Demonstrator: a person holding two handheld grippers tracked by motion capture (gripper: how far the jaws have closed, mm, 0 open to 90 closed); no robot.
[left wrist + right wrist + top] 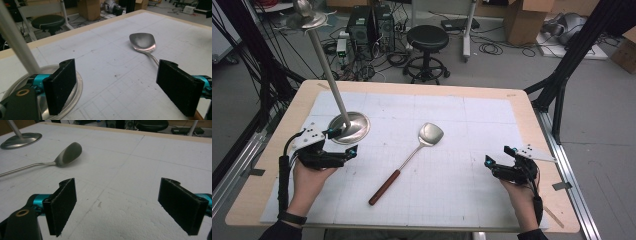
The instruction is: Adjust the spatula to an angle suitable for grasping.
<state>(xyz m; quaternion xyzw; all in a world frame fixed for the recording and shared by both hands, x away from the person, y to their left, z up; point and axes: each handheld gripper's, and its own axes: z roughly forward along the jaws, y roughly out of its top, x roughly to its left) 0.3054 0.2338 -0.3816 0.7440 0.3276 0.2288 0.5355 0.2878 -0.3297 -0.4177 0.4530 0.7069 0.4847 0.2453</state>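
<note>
My left gripper [341, 141] and right gripper [499, 155] both stood with jaws apart, holding nothing. The spatula [408, 161] lay mid-table between them, its long axis running from the wooden handle at seven o'clock to the blade at one o'clock. My left hand [309, 172] looked nearer the handle, beside the stand [357, 127].
</note>
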